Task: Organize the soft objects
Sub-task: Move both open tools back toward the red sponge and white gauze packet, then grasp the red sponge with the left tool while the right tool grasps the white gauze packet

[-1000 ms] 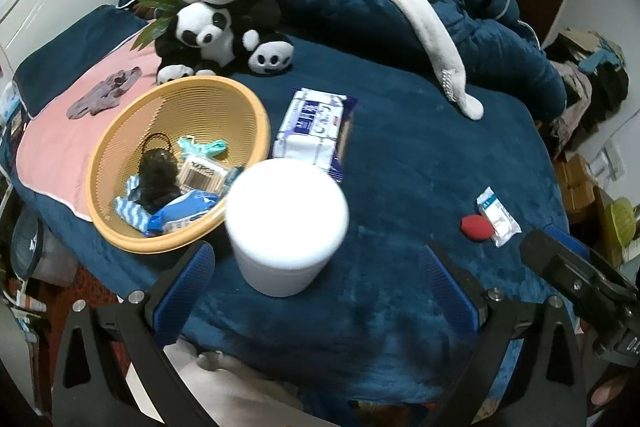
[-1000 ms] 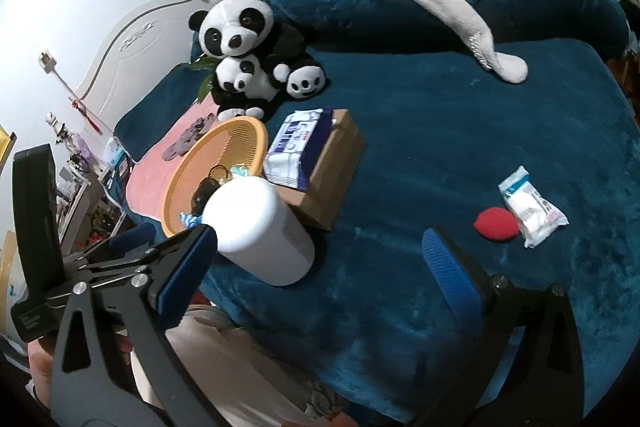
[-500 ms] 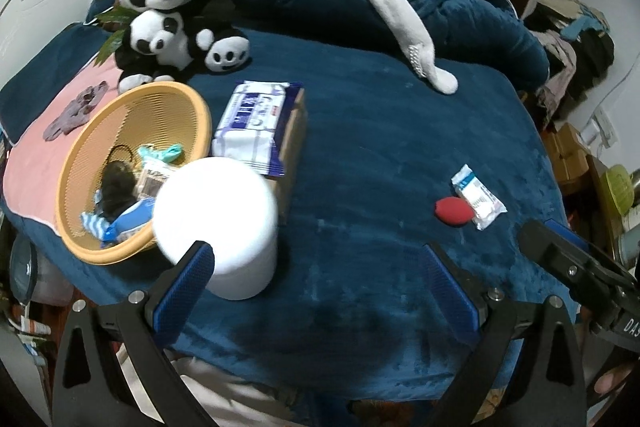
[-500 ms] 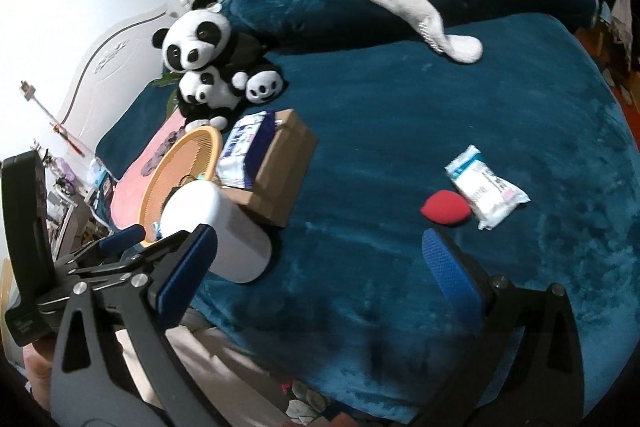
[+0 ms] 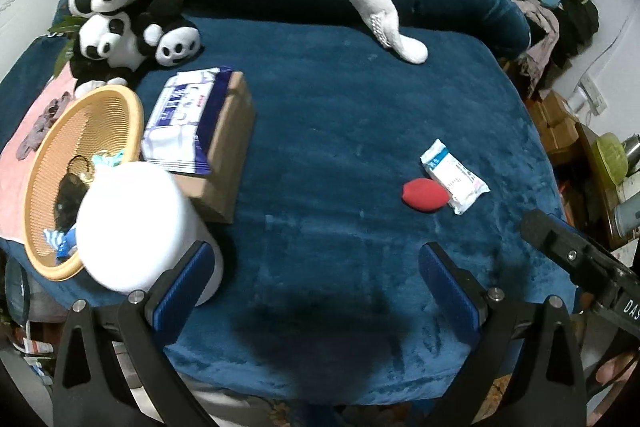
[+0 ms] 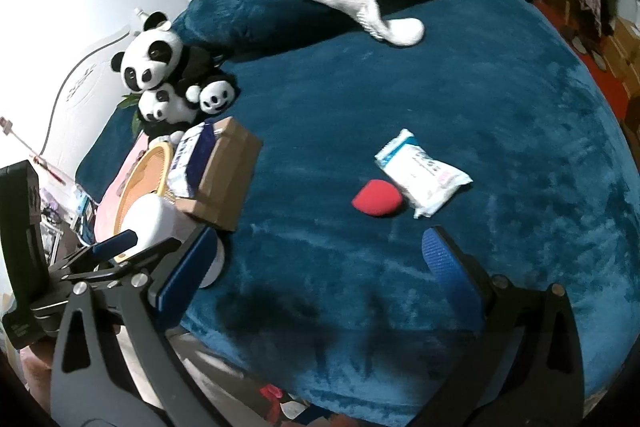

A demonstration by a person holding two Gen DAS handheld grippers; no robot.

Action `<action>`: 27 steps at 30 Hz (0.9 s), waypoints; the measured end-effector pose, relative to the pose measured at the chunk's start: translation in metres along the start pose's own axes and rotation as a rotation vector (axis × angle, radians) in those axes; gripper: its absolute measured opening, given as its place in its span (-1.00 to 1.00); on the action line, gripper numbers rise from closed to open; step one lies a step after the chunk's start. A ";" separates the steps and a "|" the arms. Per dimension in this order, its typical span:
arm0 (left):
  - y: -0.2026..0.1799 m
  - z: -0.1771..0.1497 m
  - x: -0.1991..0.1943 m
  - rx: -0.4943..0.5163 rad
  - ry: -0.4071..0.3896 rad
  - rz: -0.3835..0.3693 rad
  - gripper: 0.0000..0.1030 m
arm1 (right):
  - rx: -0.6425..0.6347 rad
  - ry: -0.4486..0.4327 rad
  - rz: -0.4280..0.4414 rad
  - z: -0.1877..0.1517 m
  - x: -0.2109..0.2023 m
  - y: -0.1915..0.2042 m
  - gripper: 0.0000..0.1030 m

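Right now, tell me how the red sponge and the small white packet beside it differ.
The red sponge is a rounded, plain red lump; the small white packet is a flat rectangular wrapper, white with blue print. The sponge looks smaller than the packet, and it lies nearer the camera, with the packet stretching away behind it. Both rest loose on the blue blanket, side by side, ahead of the open right gripper, outside the orange basket.

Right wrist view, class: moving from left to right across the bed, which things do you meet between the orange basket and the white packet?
Orange basket → brown cardboard box → red sponge → white packet.
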State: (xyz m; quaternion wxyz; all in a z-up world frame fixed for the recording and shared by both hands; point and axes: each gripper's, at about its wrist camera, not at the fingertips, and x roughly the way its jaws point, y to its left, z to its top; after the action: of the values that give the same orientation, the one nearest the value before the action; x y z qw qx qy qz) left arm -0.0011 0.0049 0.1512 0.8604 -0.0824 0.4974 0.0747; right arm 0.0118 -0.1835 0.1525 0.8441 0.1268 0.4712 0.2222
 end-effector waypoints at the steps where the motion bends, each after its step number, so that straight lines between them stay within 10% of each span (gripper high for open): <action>1: -0.002 0.000 0.003 0.004 0.005 -0.003 0.99 | 0.009 0.000 -0.004 0.000 0.000 -0.005 1.00; 27: -0.041 0.008 0.096 0.000 0.190 -0.104 0.99 | 0.158 0.069 -0.074 0.001 0.041 -0.094 1.00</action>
State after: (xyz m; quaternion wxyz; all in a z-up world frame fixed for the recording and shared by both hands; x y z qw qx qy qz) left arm 0.0622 -0.0287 0.0745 0.8122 -0.1149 0.5716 0.0217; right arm 0.0556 -0.2449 0.0829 0.8223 0.1677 0.5205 0.1573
